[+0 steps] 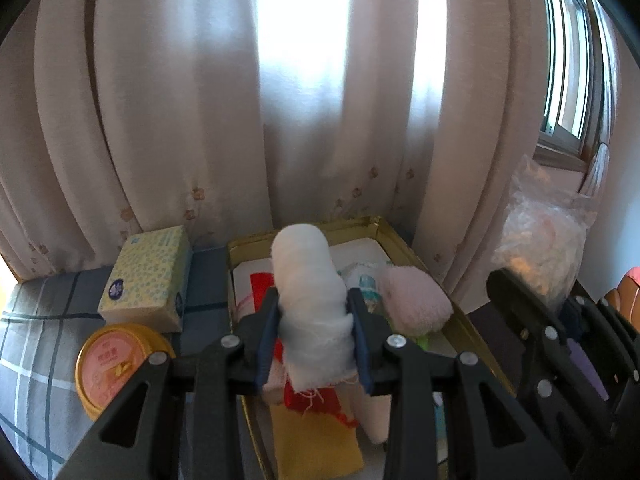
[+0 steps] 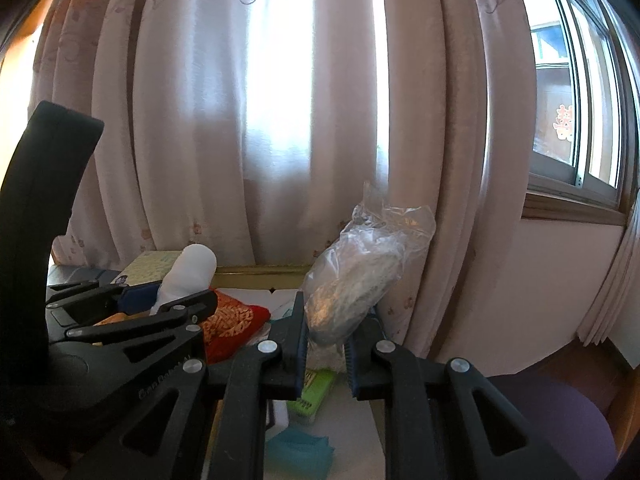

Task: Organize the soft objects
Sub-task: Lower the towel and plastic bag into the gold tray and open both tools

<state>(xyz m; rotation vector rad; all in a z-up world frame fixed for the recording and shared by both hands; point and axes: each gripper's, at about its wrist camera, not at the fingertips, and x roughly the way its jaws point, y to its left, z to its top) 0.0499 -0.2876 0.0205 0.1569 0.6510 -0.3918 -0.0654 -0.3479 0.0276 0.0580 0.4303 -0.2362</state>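
While the white gauze roll (image 1: 310, 304) stands upright over the gold tray (image 1: 472, 328), the left gripper (image 1: 314, 326) pinches it tight. At three o'clock, the right gripper (image 2: 326, 336) is clamped on a clear plastic bag (image 2: 360, 276). A tissue box (image 1: 146, 276) sits at ten o'clock.

A gauze roll (image 1: 310, 300) was held upright between the fingers of the left gripper (image 1: 314, 320), above an open tin box (image 1: 472, 328) that was set on a checked cloth (image 1: 36, 320) before the curtain (image 1: 180, 120). Inside the box, a folded towel (image 1: 414, 300) was seen right of the roll, with a small bottle (image 1: 366, 286) between them and fabric pouches (image 1: 316, 432) nearer the camera. Left of the box a tissue box (image 1: 148, 276) was placed, and a round lidded tub (image 1: 116, 364) in front of it. Right of the box, a plastic bag (image 2: 356, 280) was held by the right gripper (image 2: 326, 340).
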